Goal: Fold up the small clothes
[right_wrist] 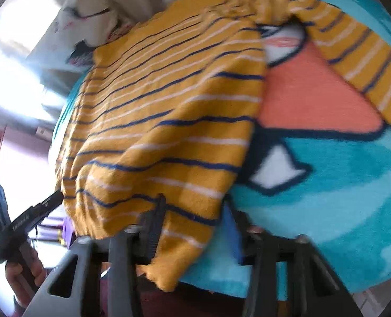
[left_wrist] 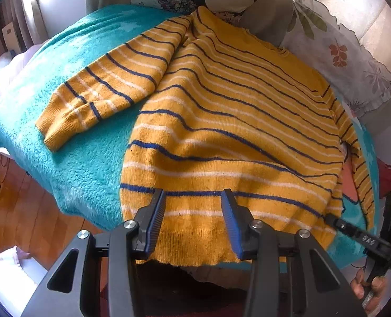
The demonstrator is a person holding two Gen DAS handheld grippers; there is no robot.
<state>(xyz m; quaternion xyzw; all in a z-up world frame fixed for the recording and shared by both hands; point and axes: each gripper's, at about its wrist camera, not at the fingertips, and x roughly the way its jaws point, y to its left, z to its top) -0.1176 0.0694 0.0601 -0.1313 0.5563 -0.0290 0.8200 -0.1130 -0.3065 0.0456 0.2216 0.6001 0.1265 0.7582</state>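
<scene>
The striped yellow sweater lies flat on the teal blanket, and with the left gripper and right gripper both spread open over its hem, each should pinch a hem corner.

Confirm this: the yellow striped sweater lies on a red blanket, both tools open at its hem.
Not quite. The blanket is teal, not red, as the left wrist view shows. The sweater is yellow striped, and the left tool and right tool are open at its hem.

Teal fleece blanket on bed, floral pillows, wood floor, bright sunlit rm
</scene>
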